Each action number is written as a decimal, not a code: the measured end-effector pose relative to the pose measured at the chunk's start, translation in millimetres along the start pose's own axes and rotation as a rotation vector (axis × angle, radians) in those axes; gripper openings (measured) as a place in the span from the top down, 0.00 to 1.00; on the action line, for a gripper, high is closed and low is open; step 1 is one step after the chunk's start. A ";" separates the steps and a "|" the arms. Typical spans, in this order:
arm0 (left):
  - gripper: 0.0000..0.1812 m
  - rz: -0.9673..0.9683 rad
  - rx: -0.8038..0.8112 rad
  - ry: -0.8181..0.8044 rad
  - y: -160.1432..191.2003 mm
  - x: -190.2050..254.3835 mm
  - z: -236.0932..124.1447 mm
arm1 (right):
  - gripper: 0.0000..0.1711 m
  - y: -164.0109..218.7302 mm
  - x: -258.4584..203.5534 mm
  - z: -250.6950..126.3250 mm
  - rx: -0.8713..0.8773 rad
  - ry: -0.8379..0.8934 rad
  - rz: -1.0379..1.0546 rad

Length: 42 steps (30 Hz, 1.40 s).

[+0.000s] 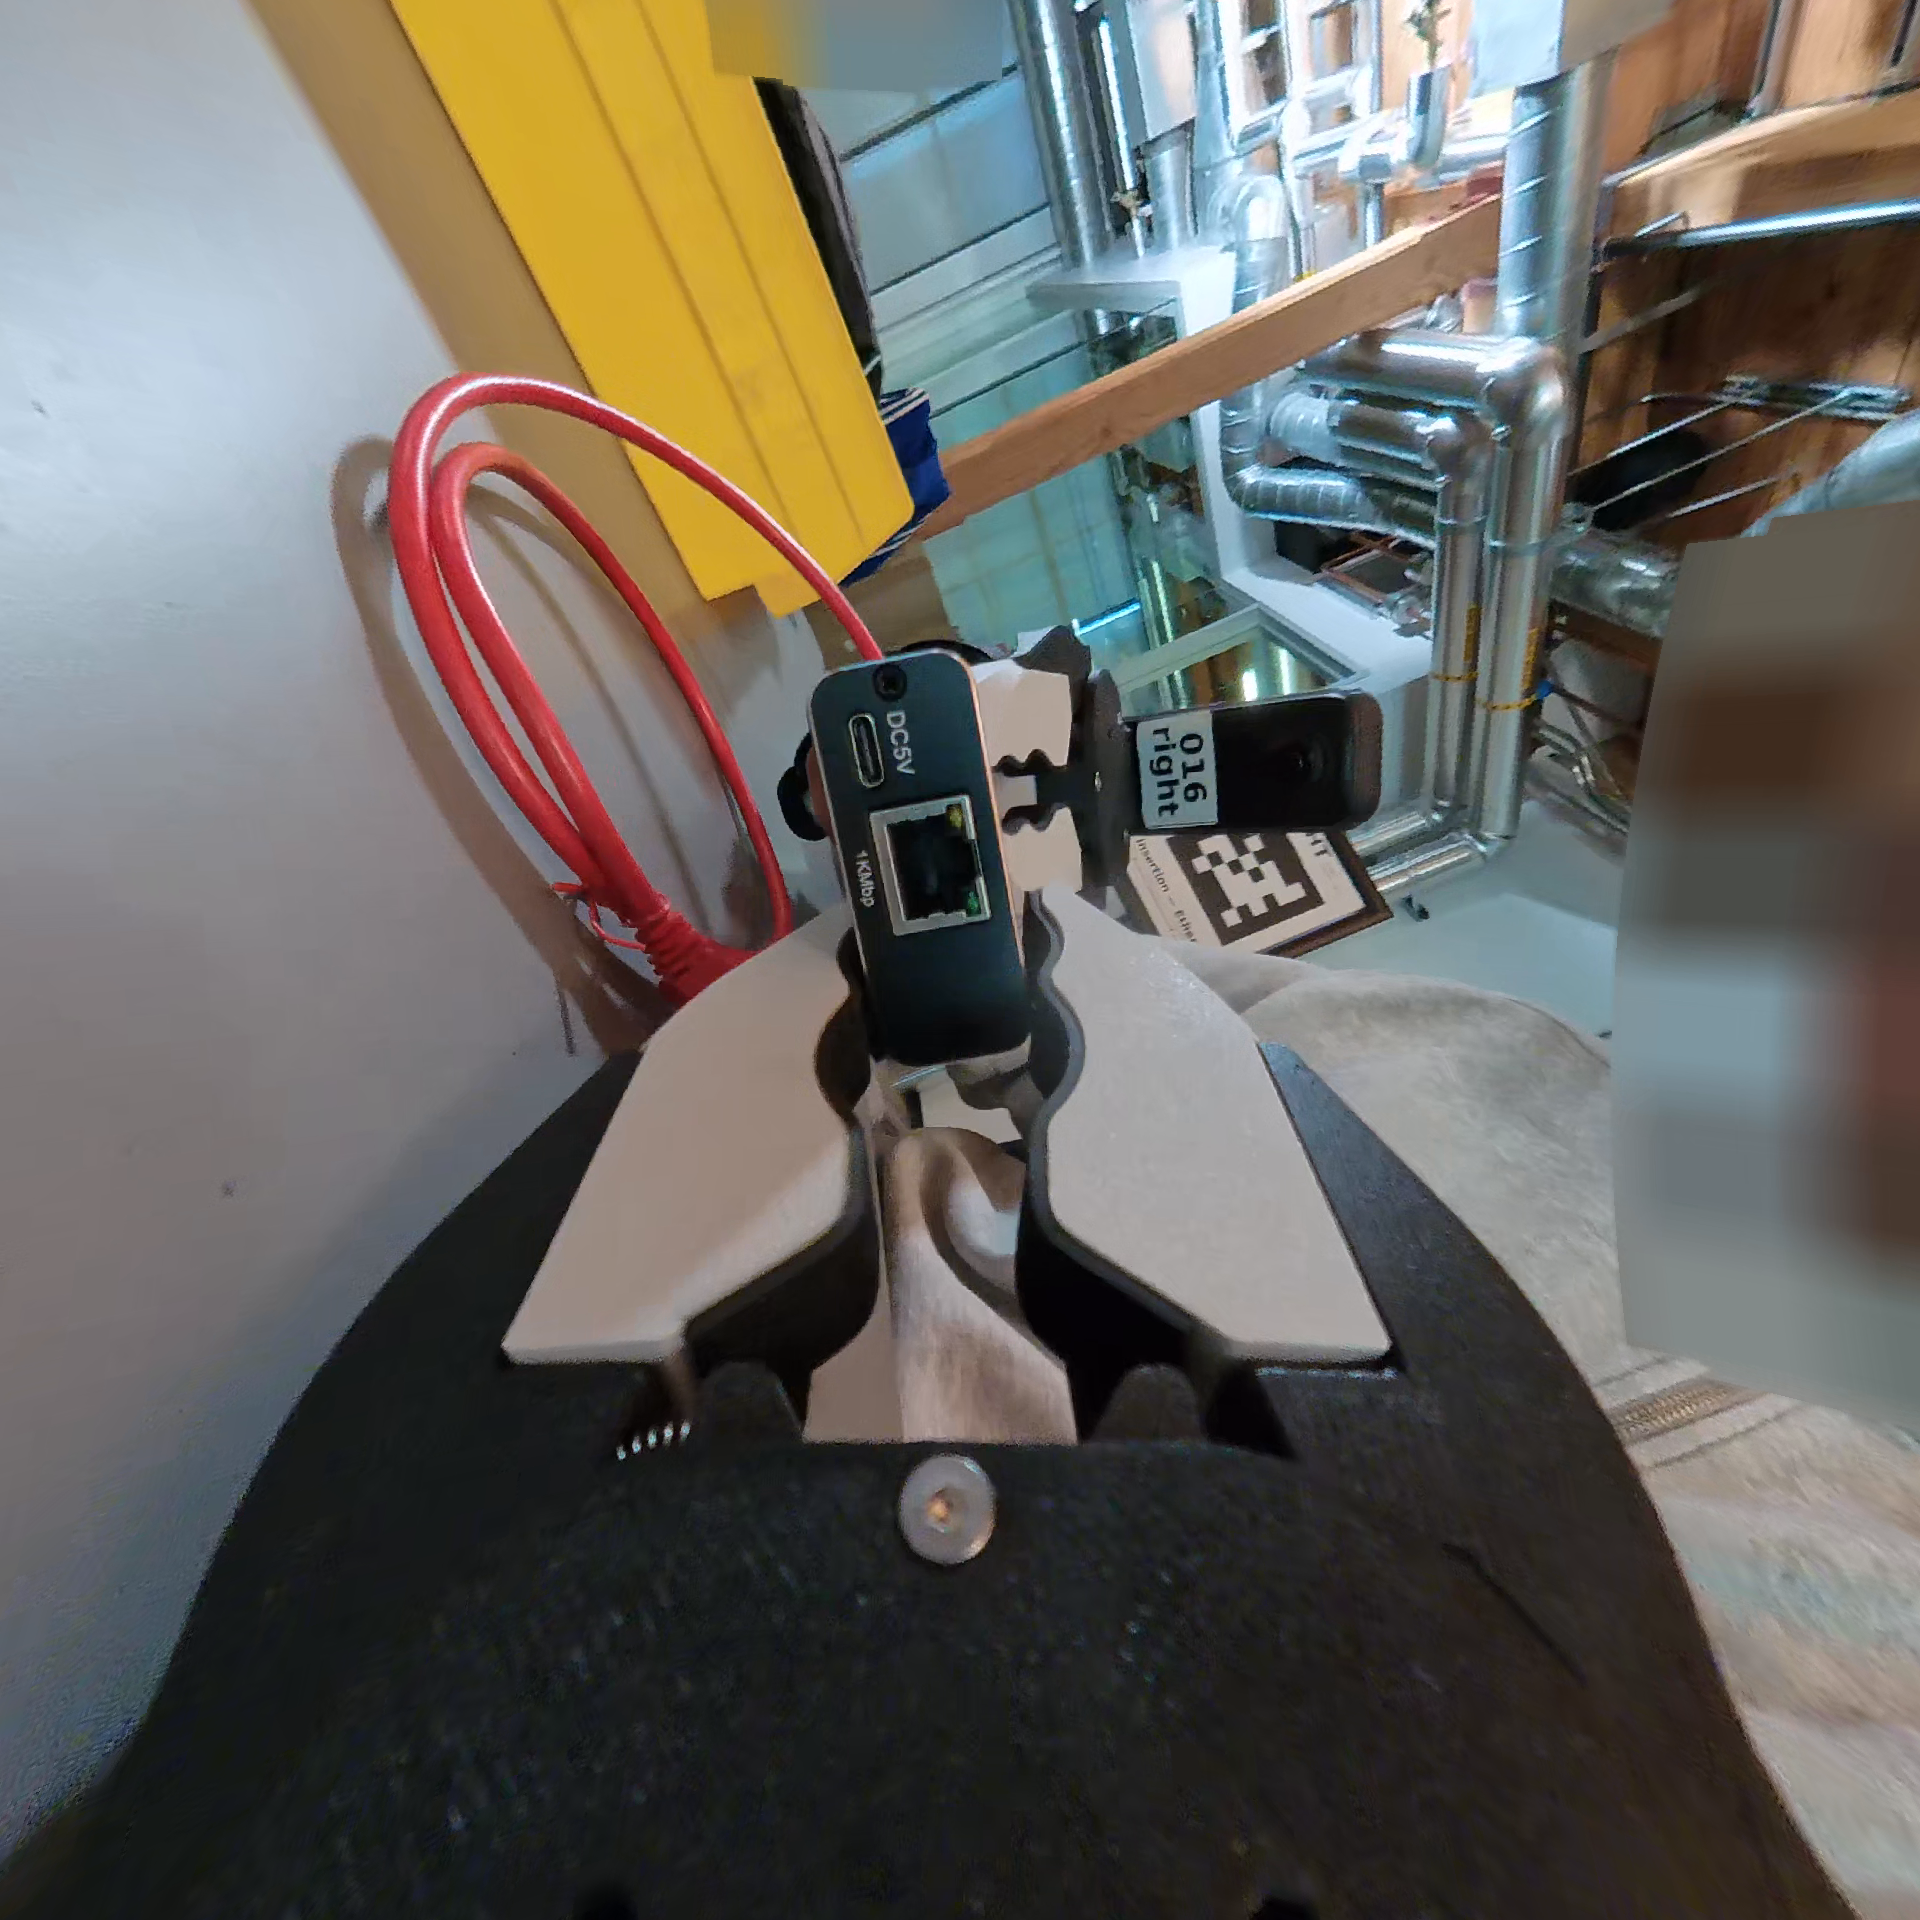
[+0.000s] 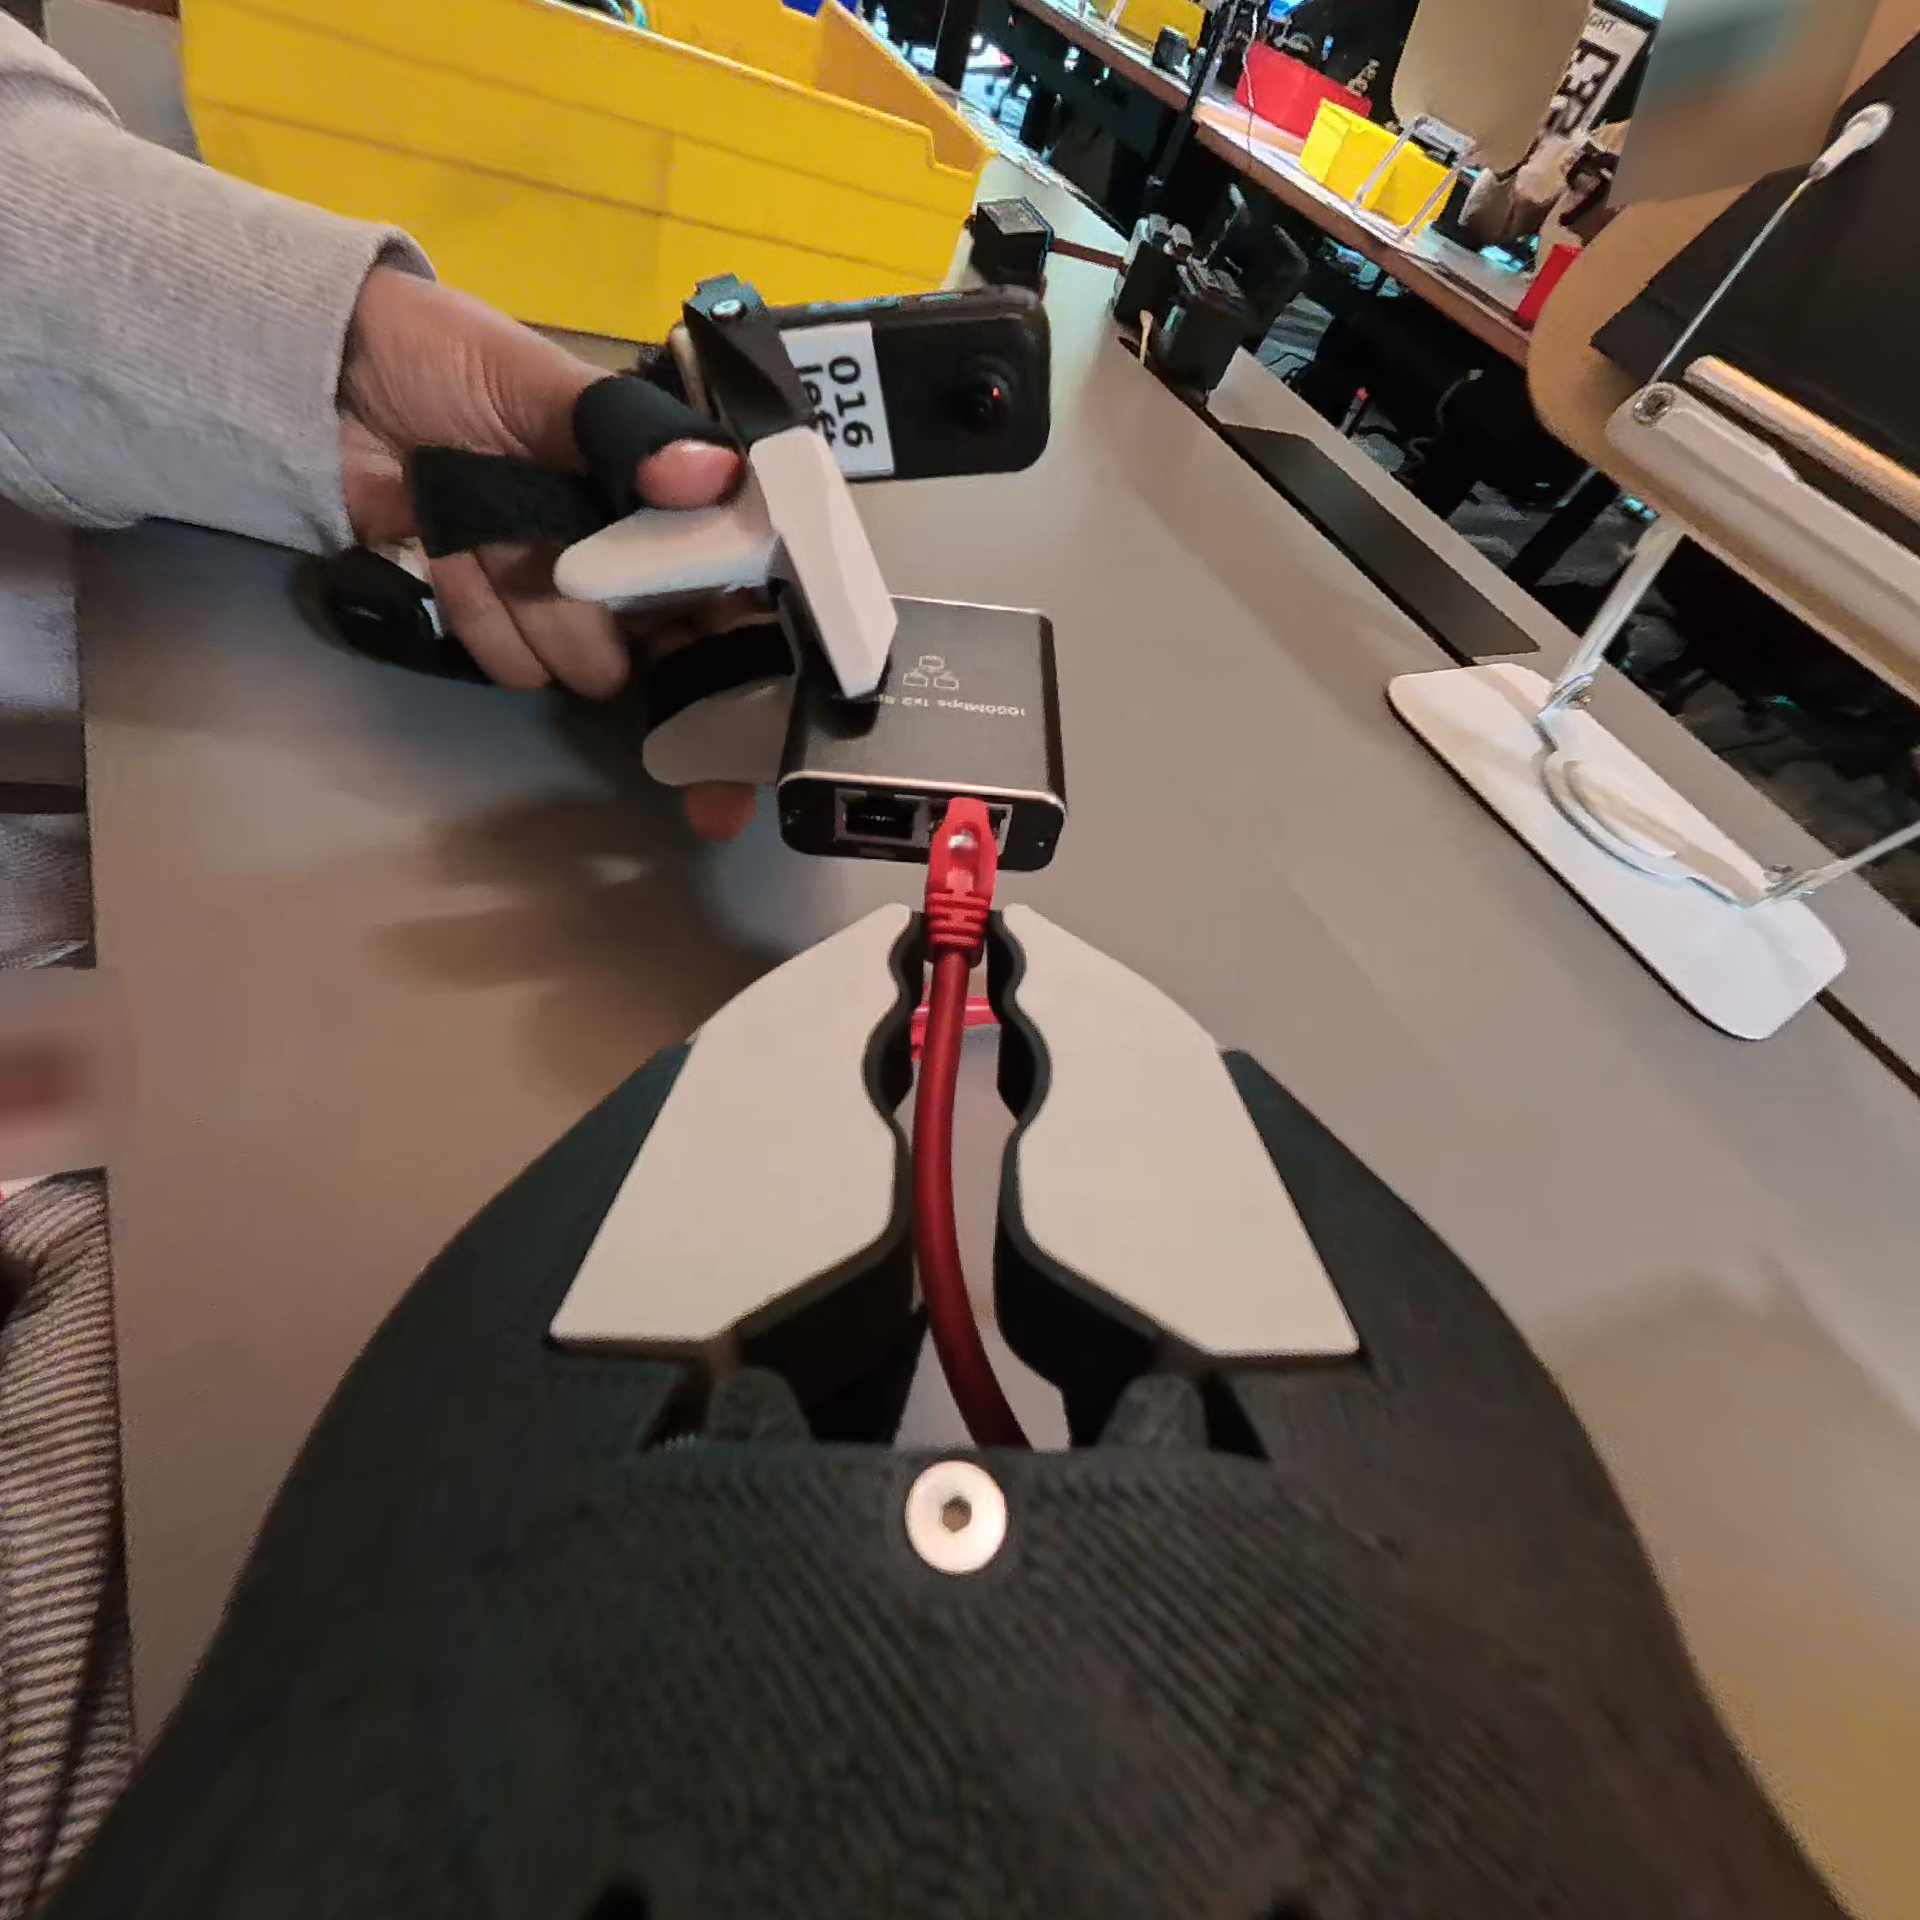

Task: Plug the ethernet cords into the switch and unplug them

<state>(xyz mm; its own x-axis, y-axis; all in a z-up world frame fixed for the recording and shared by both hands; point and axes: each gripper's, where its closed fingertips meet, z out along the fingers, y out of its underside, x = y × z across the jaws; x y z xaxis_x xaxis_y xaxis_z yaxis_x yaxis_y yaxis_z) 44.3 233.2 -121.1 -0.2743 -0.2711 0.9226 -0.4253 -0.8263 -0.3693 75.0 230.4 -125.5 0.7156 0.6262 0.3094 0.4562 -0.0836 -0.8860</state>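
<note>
The left hand-held gripper pinches the switch above the counter, steadying it while the right hand-held gripper pinches the red ethernet cord behind its plug, seated in the right-hand port.

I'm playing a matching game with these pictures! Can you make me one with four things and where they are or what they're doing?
Things:
1. switch
2. red cord
3. left gripper
4. yellow bins

States:
A. clamped on the switch
B. black box with two front ports
C. at the back of the table
D. plugged into the switch's right port, held by the right gripper

Pairs: 1-B, 2-D, 3-A, 4-C
</note>
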 end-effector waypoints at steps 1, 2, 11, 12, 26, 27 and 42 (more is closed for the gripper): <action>0.86 0.003 0.000 -0.014 0.1 -1.4 0.3 | 0.93 1.1 0.7 0.4 -0.003 0.007 -0.005; 0.86 0.005 0.008 -0.029 -0.9 -3.2 0.3 | 0.92 -1.0 3.8 0.4 0.009 0.034 -0.008; 0.87 0.104 0.269 -0.240 -44.8 -20.4 -56.2 | 0.73 -39.3 57.2 -41.2 0.321 0.262 0.174; 0.87 0.104 0.287 -0.259 -47.9 -22.3 -62.7 | 0.73 -36.7 61.6 -41.9 0.331 0.253 0.237; 0.86 0.209 0.225 -0.535 -42.4 -47.0 -61.4 | 0.76 -29.4 52.2 -30.5 0.268 0.224 0.276; 0.87 0.201 0.240 -0.529 -44.0 -46.8 -62.2 | 0.76 -31.0 48.7 -29.7 0.270 0.217 0.257; 0.87 0.087 0.360 -0.310 -56.5 -29.1 -74.0 | 0.89 -197.8 -37.0 30.3 0.463 -0.077 0.019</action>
<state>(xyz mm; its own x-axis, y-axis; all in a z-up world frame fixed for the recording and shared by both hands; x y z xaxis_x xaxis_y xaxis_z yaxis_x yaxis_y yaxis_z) 12.5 324.3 -135.3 -0.0027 -0.4358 0.9001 -0.0721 -0.8976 -0.4348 -57.7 247.2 27.9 0.6724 0.6848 0.2810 0.1475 0.2481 -0.9574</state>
